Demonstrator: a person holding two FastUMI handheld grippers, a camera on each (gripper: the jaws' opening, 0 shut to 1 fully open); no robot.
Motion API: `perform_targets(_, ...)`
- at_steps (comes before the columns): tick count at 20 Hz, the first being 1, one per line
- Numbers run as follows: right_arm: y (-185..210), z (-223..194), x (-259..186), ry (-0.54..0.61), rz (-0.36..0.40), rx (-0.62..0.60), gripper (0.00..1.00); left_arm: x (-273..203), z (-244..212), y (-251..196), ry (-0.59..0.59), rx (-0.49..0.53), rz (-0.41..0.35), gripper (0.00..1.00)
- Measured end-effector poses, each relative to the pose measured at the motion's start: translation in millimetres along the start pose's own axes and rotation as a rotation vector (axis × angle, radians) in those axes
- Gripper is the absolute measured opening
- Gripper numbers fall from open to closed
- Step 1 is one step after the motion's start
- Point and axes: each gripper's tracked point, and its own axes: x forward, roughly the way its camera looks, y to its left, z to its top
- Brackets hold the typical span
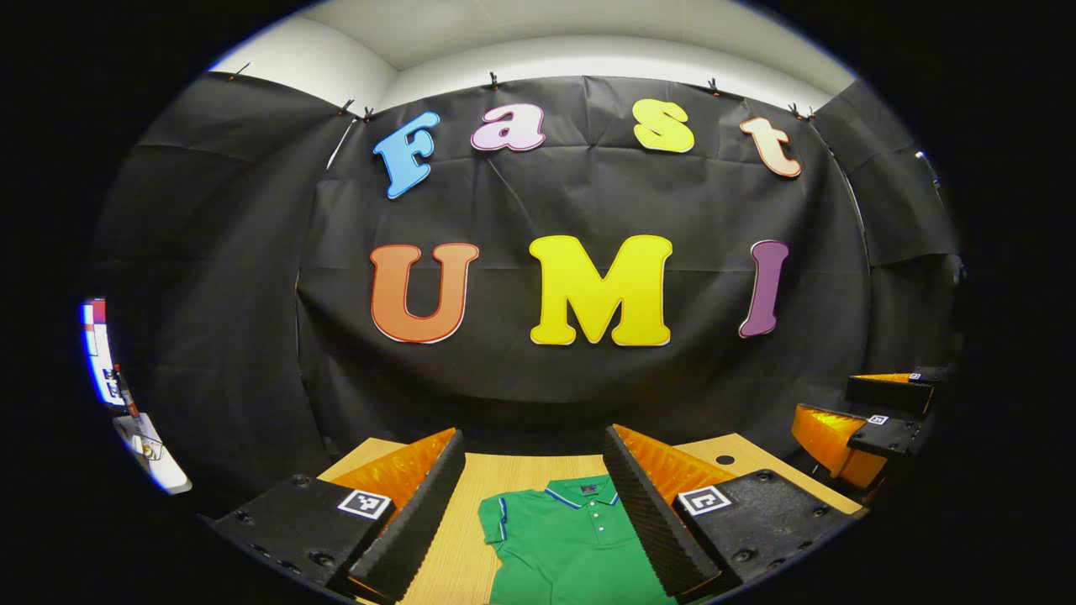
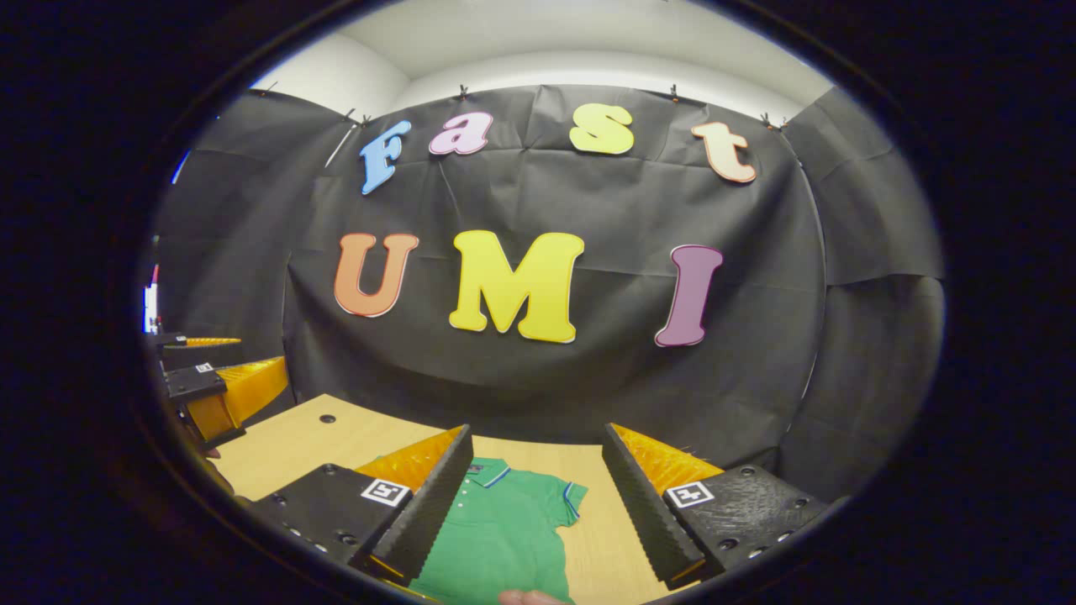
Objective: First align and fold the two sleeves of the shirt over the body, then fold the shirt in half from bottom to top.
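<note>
Plainly, both the left gripper (image 1: 534, 504) and the right gripper (image 2: 538, 504) hang wide open and empty above the green short-sleeved polo shirt (image 1: 572, 542) lying flat on the pale wooden table (image 1: 471, 504), so sleeve-folding seems unstarted, and next each must descend to a sleeve.

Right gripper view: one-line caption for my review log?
Open right claw held above a green polo shirt lying flat on the wooden table, sleeves unfolded.
</note>
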Motion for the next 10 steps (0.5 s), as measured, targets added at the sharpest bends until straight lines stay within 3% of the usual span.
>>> perform_targets(5,-9.3,-28.4,31.7,0.085,0.023,0.019,0.95,14.8,-0.2,-0.5,0.013,-0.008,0.033,1.0)
perform_targets(10,-22.3,-87.5,78.3,0.237,0.036,0.011,0.95,29.1,-0.5,3.3,0.02,0.022,0.076,1.0)
